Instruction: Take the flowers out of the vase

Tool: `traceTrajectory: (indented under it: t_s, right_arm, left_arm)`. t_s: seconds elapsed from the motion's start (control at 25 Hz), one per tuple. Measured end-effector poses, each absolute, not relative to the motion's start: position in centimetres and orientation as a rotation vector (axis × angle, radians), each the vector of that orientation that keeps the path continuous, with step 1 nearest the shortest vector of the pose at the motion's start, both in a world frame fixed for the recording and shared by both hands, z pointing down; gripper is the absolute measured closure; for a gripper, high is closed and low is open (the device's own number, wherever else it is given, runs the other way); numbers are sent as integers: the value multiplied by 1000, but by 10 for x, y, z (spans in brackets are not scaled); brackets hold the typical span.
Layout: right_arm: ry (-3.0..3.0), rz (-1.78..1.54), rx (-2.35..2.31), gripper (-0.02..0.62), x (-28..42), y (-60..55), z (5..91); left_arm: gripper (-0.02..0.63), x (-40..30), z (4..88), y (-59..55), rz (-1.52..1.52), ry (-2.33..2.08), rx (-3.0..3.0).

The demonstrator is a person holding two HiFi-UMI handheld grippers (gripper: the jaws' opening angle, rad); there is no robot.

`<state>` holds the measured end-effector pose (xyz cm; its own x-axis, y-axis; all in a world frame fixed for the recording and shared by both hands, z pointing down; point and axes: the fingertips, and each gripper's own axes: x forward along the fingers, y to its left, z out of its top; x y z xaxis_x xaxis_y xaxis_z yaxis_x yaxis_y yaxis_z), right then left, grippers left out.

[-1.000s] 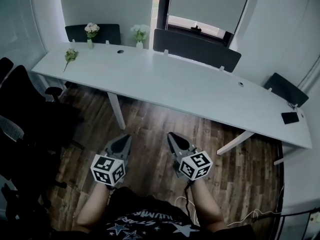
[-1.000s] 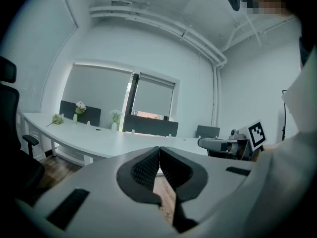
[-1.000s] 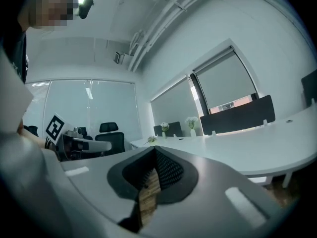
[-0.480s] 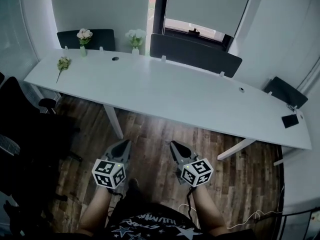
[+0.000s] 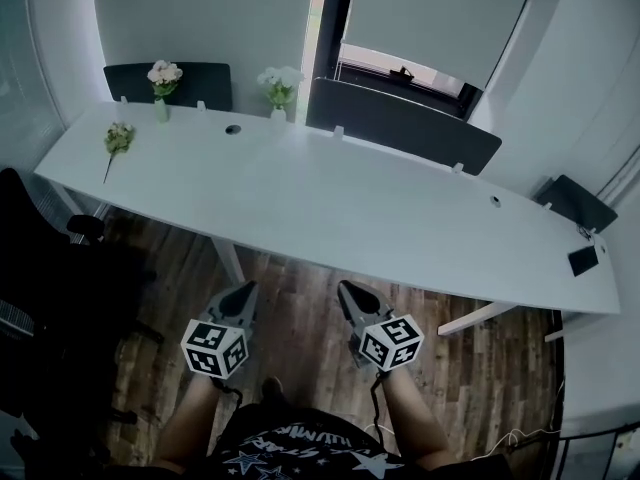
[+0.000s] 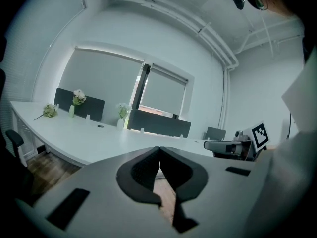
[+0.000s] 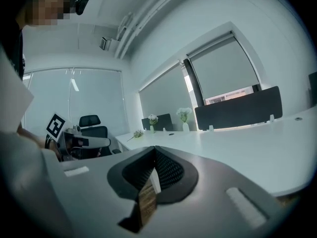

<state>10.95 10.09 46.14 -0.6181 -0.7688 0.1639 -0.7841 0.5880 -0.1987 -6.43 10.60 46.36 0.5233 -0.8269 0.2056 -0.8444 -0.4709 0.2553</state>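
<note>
Two small vases stand at the far left end of a long white table [image 5: 330, 208]. The left vase [image 5: 161, 109] holds pink-white flowers [image 5: 164, 73]; the right vase [image 5: 278, 114] holds white flowers [image 5: 279, 78]. A loose flower sprig [image 5: 118, 138] lies on the table near its left end. My left gripper [image 5: 245, 290] and right gripper [image 5: 345, 290] hang shut and empty over the wood floor, short of the table's near edge. The same vases show in the left gripper view as vase [image 6: 72, 111] and vase [image 6: 120, 123], far ahead of the gripper [image 6: 159, 148]. The right gripper [image 7: 154, 148] also sees flowers [image 7: 184, 113].
Dark privacy screens [image 5: 405, 126] stand along the table's far edge under a window with a drawn blind. Black office chairs [image 5: 50, 258] crowd the floor at the left. A dark screen [image 5: 572, 200] and a small black object [image 5: 582, 260] sit at the table's right end.
The view has swung left and closer to the table; the vases and sprig have shifted in the frame. Both grippers stay shut, side by side, carried along over the floor.
</note>
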Motion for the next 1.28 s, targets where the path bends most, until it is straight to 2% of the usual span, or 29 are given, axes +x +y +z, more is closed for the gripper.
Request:
traceTrajectory:
  t_s: [0.76, 1.28]
  right_arm:
    - [-2667, 388, 1423, 593, 76, 23, 454]
    - [-2790, 430, 1272, 594, 39, -76, 453]
  left_arm:
    - [597, -104, 457, 23, 75, -1328, 2509]
    - [597, -132, 456, -41, 95, -1469, 2436]
